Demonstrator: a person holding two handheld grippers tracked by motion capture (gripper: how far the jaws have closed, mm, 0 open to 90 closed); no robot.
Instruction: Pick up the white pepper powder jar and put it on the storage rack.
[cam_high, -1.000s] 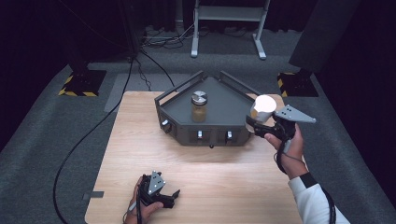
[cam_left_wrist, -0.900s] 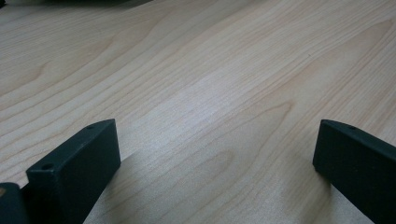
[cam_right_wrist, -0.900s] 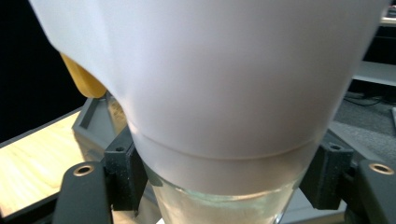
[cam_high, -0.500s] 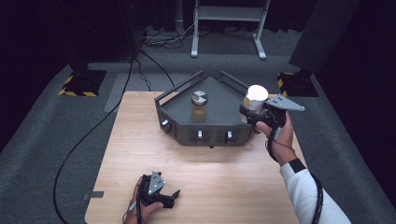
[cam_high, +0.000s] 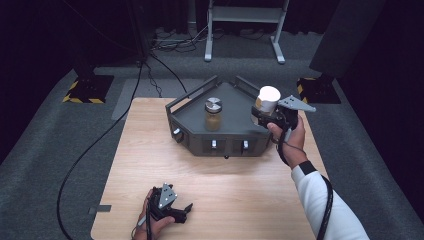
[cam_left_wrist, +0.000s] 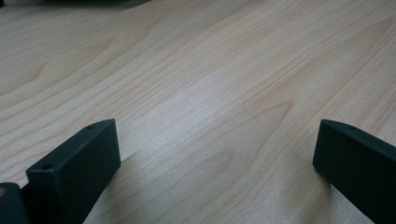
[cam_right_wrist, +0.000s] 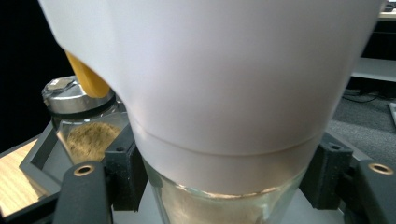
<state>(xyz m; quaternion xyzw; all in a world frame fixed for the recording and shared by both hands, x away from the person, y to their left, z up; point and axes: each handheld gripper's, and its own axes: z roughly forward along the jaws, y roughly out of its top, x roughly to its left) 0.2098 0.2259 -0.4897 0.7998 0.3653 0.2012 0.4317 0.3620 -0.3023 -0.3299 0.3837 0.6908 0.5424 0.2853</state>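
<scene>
My right gripper (cam_high: 262, 116) is shut on a glass jar (cam_high: 268, 98) with a tall white cap, and holds it upright over the right edge of a dark grey tray (cam_high: 192, 102). In the right gripper view the white cap (cam_right_wrist: 219, 70) looms close above the jar's glass body (cam_right_wrist: 224, 207), which sits between the two black pads (cam_right_wrist: 122, 175). A second jar (cam_high: 213, 114) with a metal lid and brown powder stands in the middle of the tray. It appears again as the metal-lidded jar (cam_right_wrist: 79, 114) behind the held one. My left gripper (cam_high: 182, 210) rests open on the wooden table (cam_left_wrist: 210, 70), nothing between its fingers.
The tray sits at the far middle of the wooden table (cam_high: 150, 150). Beyond the table a grey carpet carries a black cable (cam_high: 80, 160), two stands with yellow-black bases (cam_high: 82, 92), and a metal frame (cam_high: 245, 30).
My right gripper has carried the white-capped jar to the left, from beside the tray to over its right edge. The left gripper has stayed put.
</scene>
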